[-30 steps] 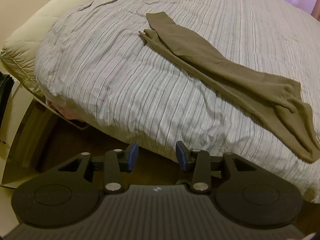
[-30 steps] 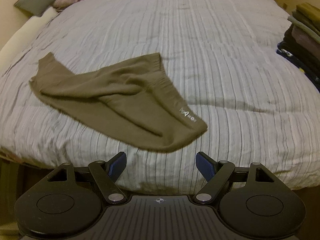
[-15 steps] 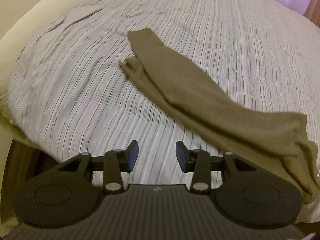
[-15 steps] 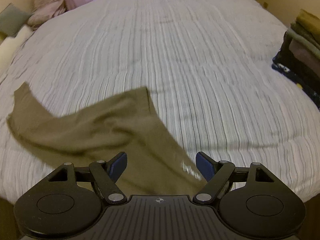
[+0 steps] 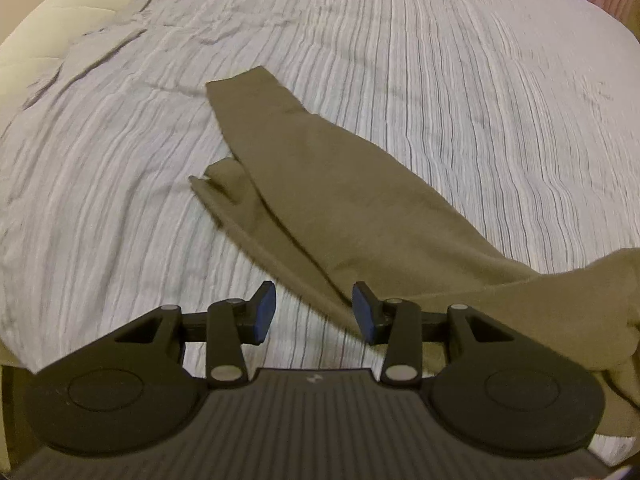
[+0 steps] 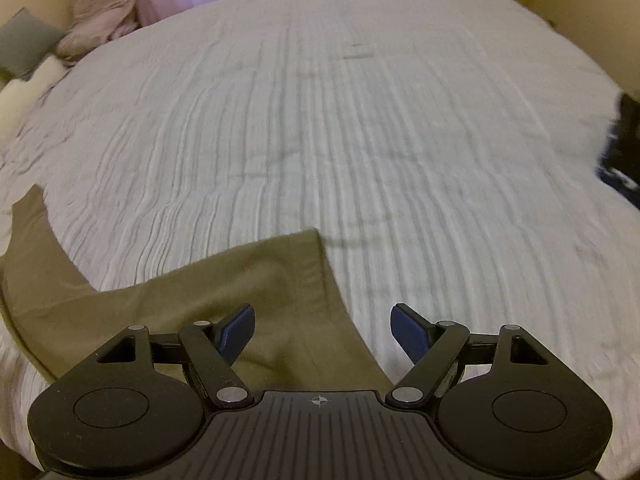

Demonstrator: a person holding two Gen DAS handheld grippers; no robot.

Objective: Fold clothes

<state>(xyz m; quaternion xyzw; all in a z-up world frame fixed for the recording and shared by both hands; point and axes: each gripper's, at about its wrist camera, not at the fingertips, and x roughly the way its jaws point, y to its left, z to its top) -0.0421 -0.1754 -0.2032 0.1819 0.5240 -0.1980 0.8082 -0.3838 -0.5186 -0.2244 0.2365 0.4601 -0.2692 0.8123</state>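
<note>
On the bed, both views:
Left gripper (image 5: 314,312): jaws apart, nothing between the blue pads (image 5: 264,312); held low over the near edge of the olive trousers (image 5: 320,184).
Right gripper (image 6: 323,334): jaws spread wide, empty; waistband end of the trousers (image 6: 280,300) lies under and just ahead of it.
Trousers: laid flat along the striped duvet (image 5: 440,60), legs stacked, one hem poking out sideways.
Left view only: cream mattress edge (image 5: 60,20).
Right view only: pink pillow (image 6: 100,12), grey cushion (image 6: 24,40), dark clothes stack (image 6: 624,140) at right edge, blurred.
</note>
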